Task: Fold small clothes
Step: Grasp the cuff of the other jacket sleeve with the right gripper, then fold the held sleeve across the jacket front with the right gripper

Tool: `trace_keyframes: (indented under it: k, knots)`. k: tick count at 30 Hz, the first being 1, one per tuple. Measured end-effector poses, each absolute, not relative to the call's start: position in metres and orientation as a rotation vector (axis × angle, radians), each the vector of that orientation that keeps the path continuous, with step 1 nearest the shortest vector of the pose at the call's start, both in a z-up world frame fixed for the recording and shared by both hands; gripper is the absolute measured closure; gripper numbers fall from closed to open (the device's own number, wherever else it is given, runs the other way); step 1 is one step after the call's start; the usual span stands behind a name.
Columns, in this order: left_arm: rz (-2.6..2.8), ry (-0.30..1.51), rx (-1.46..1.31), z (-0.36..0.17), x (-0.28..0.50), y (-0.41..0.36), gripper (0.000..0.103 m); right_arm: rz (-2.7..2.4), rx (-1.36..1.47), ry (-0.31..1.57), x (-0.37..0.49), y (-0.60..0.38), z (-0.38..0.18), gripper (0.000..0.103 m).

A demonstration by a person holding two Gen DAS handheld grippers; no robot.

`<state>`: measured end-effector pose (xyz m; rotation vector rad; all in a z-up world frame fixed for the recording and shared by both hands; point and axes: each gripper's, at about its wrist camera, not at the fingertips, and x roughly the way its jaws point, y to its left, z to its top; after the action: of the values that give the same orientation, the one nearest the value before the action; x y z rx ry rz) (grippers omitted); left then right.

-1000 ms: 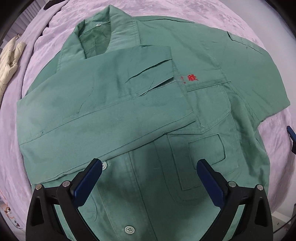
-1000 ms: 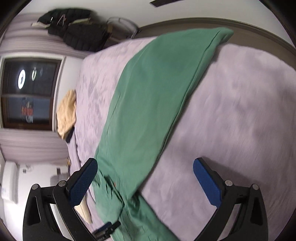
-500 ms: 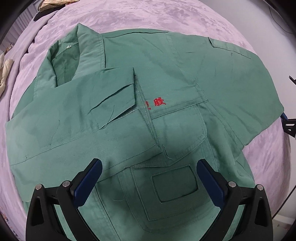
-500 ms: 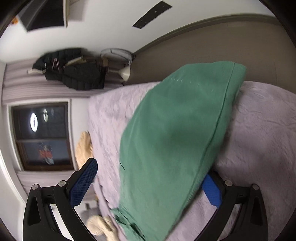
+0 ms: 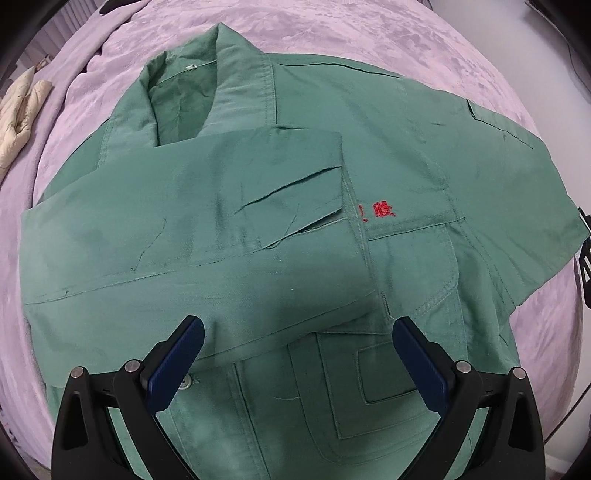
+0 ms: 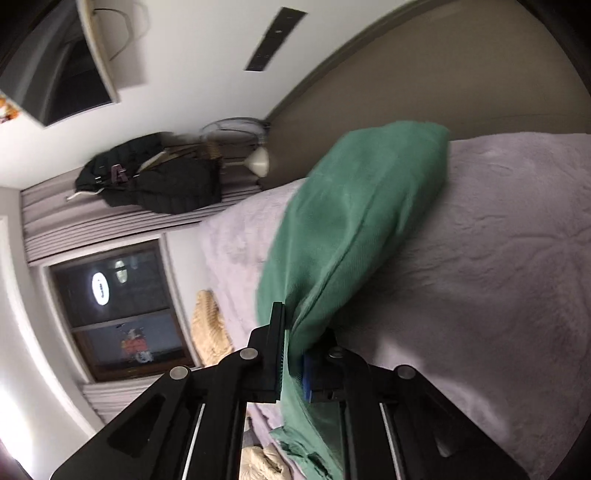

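Green shirt [image 5: 295, 236] lies spread on the purple bedspread [image 5: 369, 33], one sleeve folded across its chest beside small red stitched characters [image 5: 378, 211], unreadable. Left tongs [image 5: 295, 354] hover open above it; right tongs [image 6: 293, 354] pinch its other sleeve near the bed's edge.

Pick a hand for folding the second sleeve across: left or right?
Right. The right gripper is already shut on the green shirt sleeve; the left gripper hangs open above the chest, holding nothing.

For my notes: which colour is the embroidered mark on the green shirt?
Red embroidered mark on the green shirt; clearest in the left wrist view.
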<state>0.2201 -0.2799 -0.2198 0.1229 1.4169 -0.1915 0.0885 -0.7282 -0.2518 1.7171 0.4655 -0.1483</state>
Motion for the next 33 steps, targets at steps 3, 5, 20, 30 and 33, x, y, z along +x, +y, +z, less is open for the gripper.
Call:
trace_keyframes:
  k: [3,5,20,30,33]
  knots:
    - [-0.179,1.405,0.115,-0.218,0.230,-0.250,0.001,-0.010,1.682,0.415,0.100,-0.719,-0.229,0.095]
    - [-0.165,1.401,0.100,-0.218,0.238,-0.230,0.001,0.082,1.631,0.415,0.110,-0.707,-0.207,0.095]
    - [0.029,1.335,-0.031,-0.184,0.171,-0.100,0.001,0.659,0.841,0.879,0.217,-0.392,-0.089,0.094]
    - [0.156,1.342,-0.120,-0.173,0.122,0.025,0.001,0.523,0.728,1.354,0.208,-0.256,-0.232,0.083]
    - [0.169,1.344,-0.147,-0.177,0.119,0.044,0.001,0.437,0.786,1.279,0.200,-0.278,-0.220,0.037]
